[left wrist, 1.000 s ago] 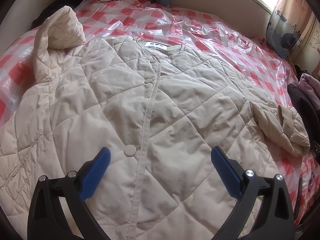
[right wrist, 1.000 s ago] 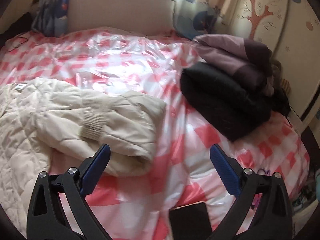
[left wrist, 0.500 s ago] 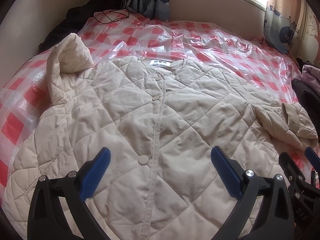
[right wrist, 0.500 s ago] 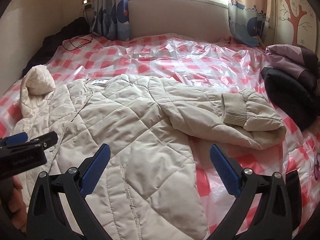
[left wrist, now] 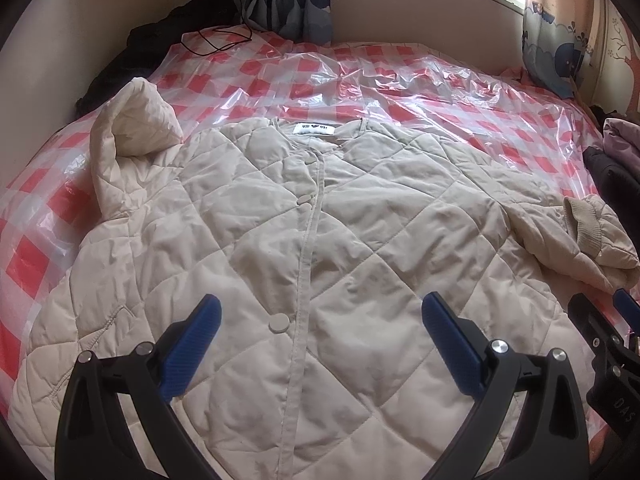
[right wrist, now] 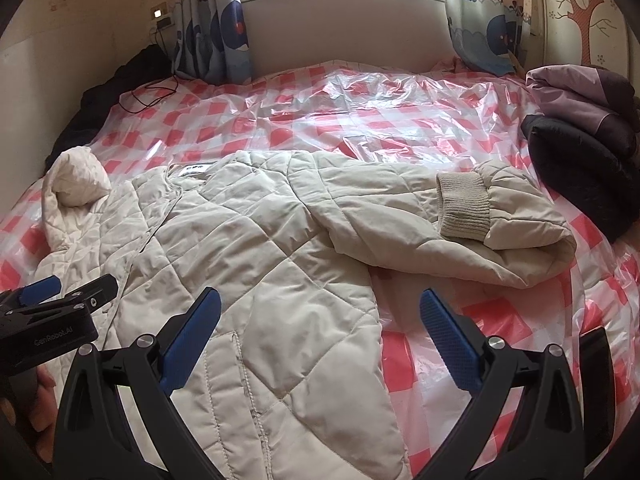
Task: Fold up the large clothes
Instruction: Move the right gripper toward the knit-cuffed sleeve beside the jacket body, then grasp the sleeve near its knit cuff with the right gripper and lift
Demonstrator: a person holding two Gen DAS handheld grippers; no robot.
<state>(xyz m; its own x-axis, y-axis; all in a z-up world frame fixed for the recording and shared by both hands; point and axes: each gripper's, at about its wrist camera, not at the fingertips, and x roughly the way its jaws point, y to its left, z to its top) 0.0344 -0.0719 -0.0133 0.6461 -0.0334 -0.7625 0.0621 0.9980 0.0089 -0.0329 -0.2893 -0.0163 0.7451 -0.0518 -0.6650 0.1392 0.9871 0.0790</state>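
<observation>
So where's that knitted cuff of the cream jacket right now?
In the right wrist view the ribbed cuff lies right of centre, on the jacket sleeve doubled back on itself on the checked plastic sheet, just left of the dark folded clothes.

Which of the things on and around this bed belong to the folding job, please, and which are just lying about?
For the job:
cream quilted jacket
its right sleeve, doubled back
left gripper, open
right gripper, open

Lying about:
folded dark and purple coats
black cable
black clothing by the wall
plastic sheet
</observation>
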